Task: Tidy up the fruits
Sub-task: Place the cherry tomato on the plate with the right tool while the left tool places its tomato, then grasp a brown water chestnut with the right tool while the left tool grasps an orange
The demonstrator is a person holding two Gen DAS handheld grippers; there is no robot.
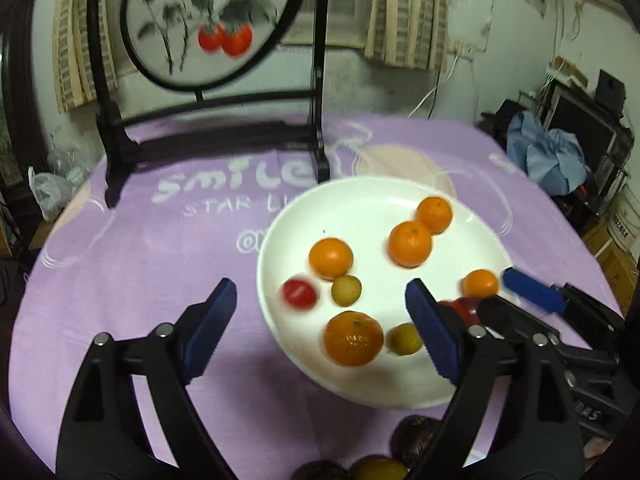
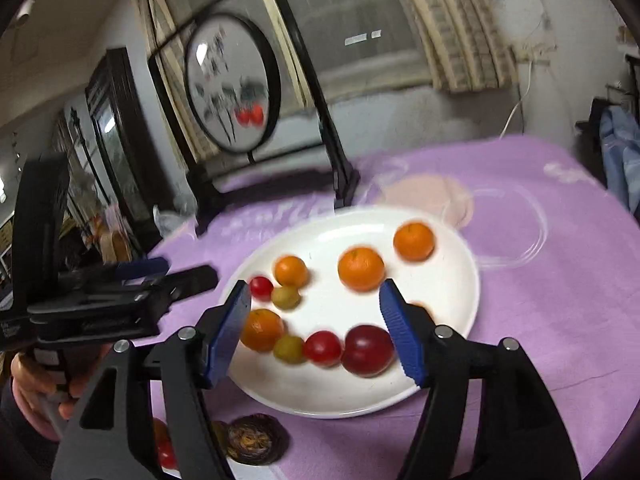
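A white plate (image 1: pixel 360 200) on the purple cloth holds several oranges, such as the large one (image 1: pixel 353 338), two yellow-green fruits (image 1: pixel 346 290) and a small red tomato (image 1: pixel 298 294). My left gripper (image 1: pixel 322 326) is open and empty, hovering over the plate's near left rim. My right gripper (image 2: pixel 316 326) is open and empty above the plate (image 2: pixel 460 280), with a dark red plum (image 2: pixel 368 350) and a red tomato (image 2: pixel 322 347) between its fingers. It also shows in the left wrist view (image 1: pixel 516 296), open at the plate's right side.
A black stand with a round painted screen (image 1: pixel 208 28) stands at the back of the table. Dark round fruits (image 1: pixel 412 436) and a yellow one (image 1: pixel 380 468) lie on the cloth in front of the plate. Clutter (image 1: pixel 552 156) sits beyond the right edge.
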